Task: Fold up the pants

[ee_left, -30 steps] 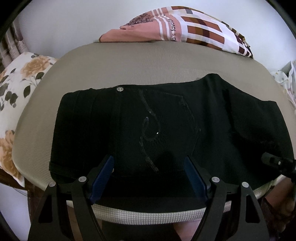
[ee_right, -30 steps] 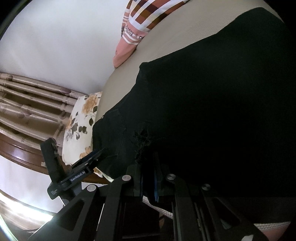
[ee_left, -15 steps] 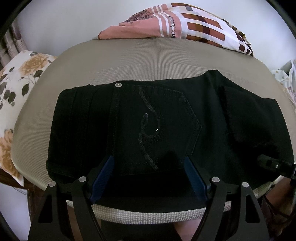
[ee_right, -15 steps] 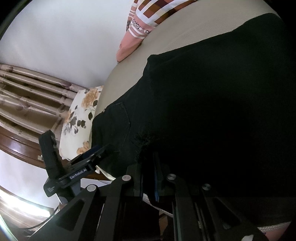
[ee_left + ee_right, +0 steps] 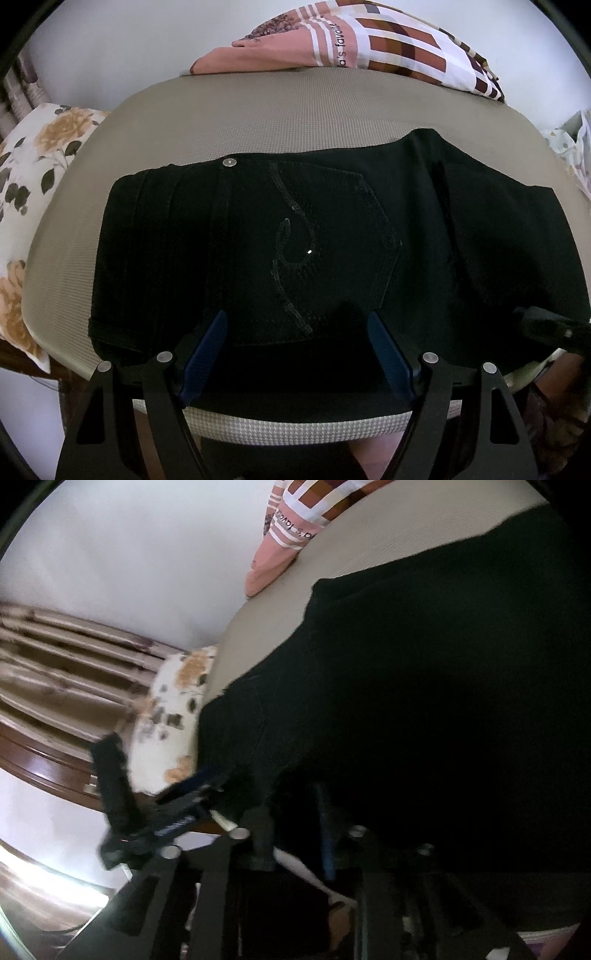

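Note:
The black pants (image 5: 332,229) lie folded flat on a beige padded surface (image 5: 258,122), back pocket with sequin stitching facing up. My left gripper (image 5: 297,319) hangs open over the near edge of the pants, its blue pads (image 5: 207,354) wide apart and touching nothing. My right gripper (image 5: 293,812) is at the pants' (image 5: 424,683) near right corner and its jaws are opening. Black cloth lies between the fingers, and the pads no longer press on it. In the left wrist view the right gripper (image 5: 554,328) shows at the right edge; in the right wrist view the left gripper (image 5: 177,812) shows blurred.
A pink and brown checked cloth (image 5: 351,48) lies at the far edge against a white wall. A floral pillow (image 5: 33,166) sits to the left, beside a wooden rail (image 5: 74,664). The surface's front rim (image 5: 295,428) is just under my left gripper.
My right gripper's jaws, shut on the pants' edge before, have parted. The right wrist view has shifted slightly and blurred. The left gripper and the pants have stayed put.

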Motion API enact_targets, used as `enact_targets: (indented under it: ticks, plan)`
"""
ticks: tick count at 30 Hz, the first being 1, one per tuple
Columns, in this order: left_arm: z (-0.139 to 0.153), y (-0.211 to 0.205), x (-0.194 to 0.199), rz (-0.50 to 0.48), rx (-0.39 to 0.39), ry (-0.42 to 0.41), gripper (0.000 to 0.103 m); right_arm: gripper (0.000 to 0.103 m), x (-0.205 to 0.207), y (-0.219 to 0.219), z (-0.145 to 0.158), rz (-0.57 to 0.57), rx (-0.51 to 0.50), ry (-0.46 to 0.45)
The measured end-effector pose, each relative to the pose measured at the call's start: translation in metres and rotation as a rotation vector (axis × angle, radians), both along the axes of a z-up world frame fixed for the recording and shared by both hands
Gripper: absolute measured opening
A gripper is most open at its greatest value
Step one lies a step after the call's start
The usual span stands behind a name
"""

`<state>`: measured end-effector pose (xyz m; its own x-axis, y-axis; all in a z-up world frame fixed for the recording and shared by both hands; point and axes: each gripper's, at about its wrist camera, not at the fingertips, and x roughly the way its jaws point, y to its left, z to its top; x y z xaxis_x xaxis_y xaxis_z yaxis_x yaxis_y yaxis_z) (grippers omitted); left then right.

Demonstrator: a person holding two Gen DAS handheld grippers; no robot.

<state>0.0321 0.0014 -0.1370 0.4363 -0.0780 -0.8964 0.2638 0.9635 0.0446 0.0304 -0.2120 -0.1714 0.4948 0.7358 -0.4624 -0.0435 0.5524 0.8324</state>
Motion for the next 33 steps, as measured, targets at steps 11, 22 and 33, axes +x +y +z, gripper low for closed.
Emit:
enact_targets:
  ticks: [11,22,33]
  plan:
    - [0.003,0.009,0.006,0.030,-0.032,0.012,0.079,0.034,-0.007,-0.032,-0.002,0.010,0.387,-0.057]
    - [0.002,0.010,0.006,0.033,-0.027,0.014,0.079,0.035,-0.014,0.000,-0.005,0.150,0.228,-0.040]
    - [0.021,0.041,0.011,0.106,-0.134,0.034,0.081,0.023,-0.013,0.028,-0.003,0.224,0.030,-0.027]
